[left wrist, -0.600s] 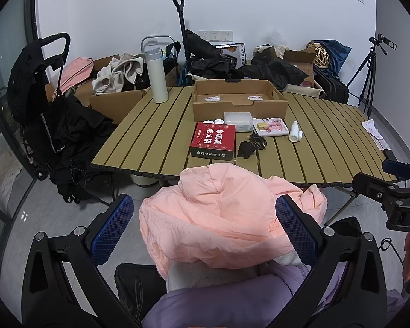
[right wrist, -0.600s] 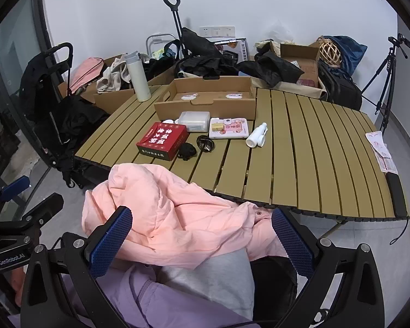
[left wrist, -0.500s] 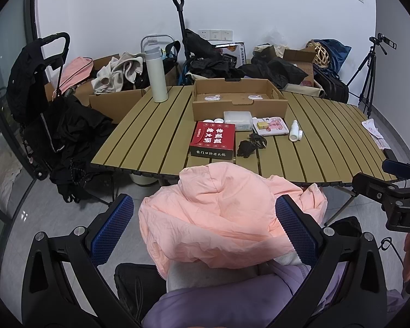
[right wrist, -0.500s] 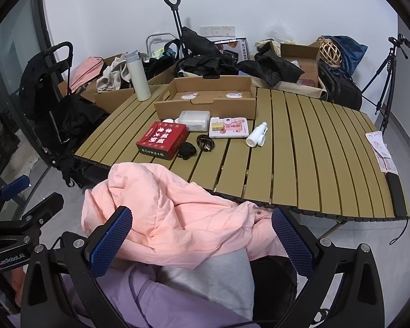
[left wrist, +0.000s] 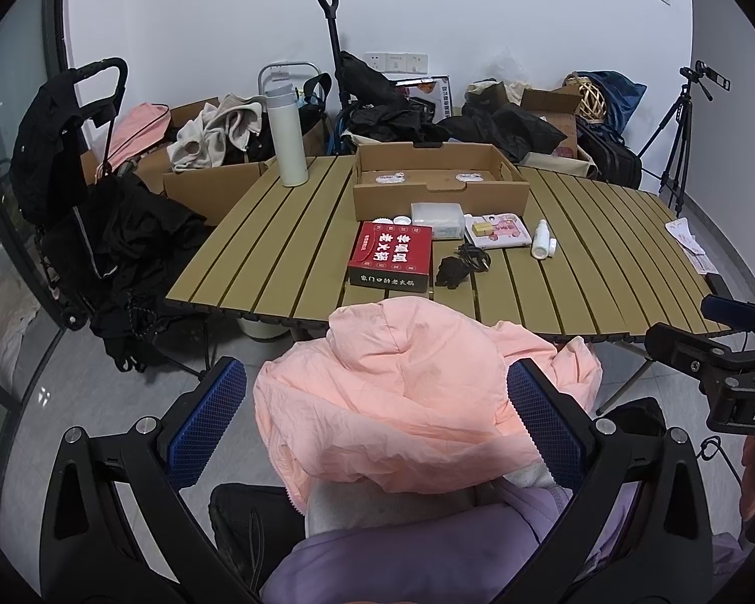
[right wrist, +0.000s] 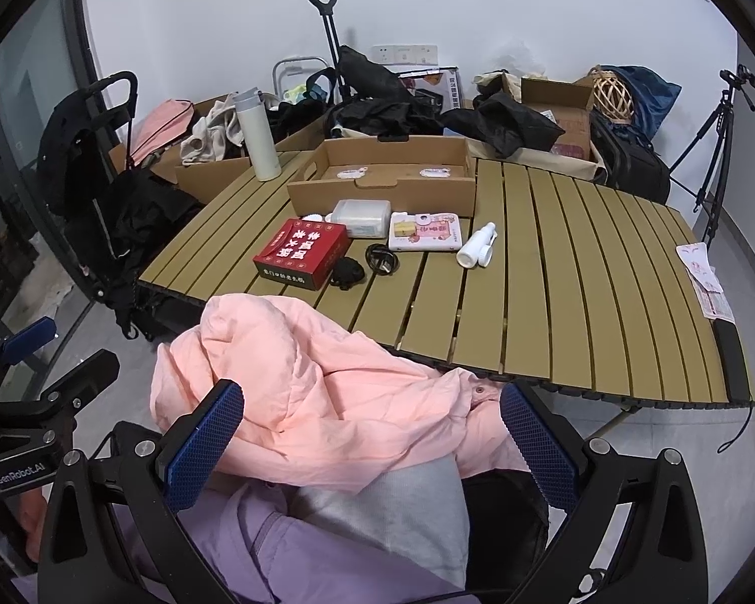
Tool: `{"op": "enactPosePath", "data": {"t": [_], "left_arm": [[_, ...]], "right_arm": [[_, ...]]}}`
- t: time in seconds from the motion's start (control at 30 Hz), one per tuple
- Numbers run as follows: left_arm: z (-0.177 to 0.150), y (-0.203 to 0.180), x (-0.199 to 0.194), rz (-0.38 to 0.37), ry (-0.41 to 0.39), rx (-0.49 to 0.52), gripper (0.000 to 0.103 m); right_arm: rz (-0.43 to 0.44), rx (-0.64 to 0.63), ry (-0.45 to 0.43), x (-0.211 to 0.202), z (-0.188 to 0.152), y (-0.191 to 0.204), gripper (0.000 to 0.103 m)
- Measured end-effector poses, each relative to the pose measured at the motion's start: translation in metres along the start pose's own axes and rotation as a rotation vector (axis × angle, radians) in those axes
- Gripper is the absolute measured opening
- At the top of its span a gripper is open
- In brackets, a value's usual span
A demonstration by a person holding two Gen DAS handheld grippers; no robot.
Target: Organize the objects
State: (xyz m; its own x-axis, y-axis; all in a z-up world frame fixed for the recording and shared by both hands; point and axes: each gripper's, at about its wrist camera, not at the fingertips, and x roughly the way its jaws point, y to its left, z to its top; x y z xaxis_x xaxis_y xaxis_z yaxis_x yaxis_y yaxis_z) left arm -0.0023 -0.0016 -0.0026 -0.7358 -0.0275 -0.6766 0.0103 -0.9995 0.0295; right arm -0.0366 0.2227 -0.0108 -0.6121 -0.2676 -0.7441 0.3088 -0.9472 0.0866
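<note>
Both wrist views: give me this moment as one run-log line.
left gripper: open, empty | right gripper: open, empty | pink jacket: below both, untouched | red box: on slatted table | cardboard tray: nearly empty

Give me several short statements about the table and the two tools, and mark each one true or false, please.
1. The red box lies on the slatted table. True.
2. The cardboard tray is full of clothes. False: it holds only two small white items.
3. The left tool is open. True.
4. The right tool grips the white bottle. False: it is open, and the bottle lies on the table.
5. The tall white flask lies on its side. False: it stands upright.
</note>
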Motion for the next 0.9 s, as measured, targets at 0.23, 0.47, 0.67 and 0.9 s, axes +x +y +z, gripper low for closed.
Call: {"op": "enactPosePath", "data": {"t": [0.23, 0.47, 0.67, 0.9], "left_arm": [[-0.001, 0.001, 0.001, 0.009, 0.003, -0.010, 0.103], [-0.002, 0.000, 0.002, 0.010, 0.008, -0.011, 0.103], [-0.003, 0.002, 0.012, 0.020, 0.030, -0.028, 0.103], [0.004, 0.011, 0.059, 0.016, 0.106, -0.062, 0.103]], "right_arm": [[0.001, 0.000, 0.000, 0.000, 0.000, 0.000, 0.103], [0.001, 0.005, 0.000, 0.000, -0.002, -0.001, 0.103], [0.018, 0.047, -0.030, 0.001, -0.002, -0.011, 0.103], [-0.013, 0.058, 0.023, 0.045, -0.002, -0.028, 0.103]]}}
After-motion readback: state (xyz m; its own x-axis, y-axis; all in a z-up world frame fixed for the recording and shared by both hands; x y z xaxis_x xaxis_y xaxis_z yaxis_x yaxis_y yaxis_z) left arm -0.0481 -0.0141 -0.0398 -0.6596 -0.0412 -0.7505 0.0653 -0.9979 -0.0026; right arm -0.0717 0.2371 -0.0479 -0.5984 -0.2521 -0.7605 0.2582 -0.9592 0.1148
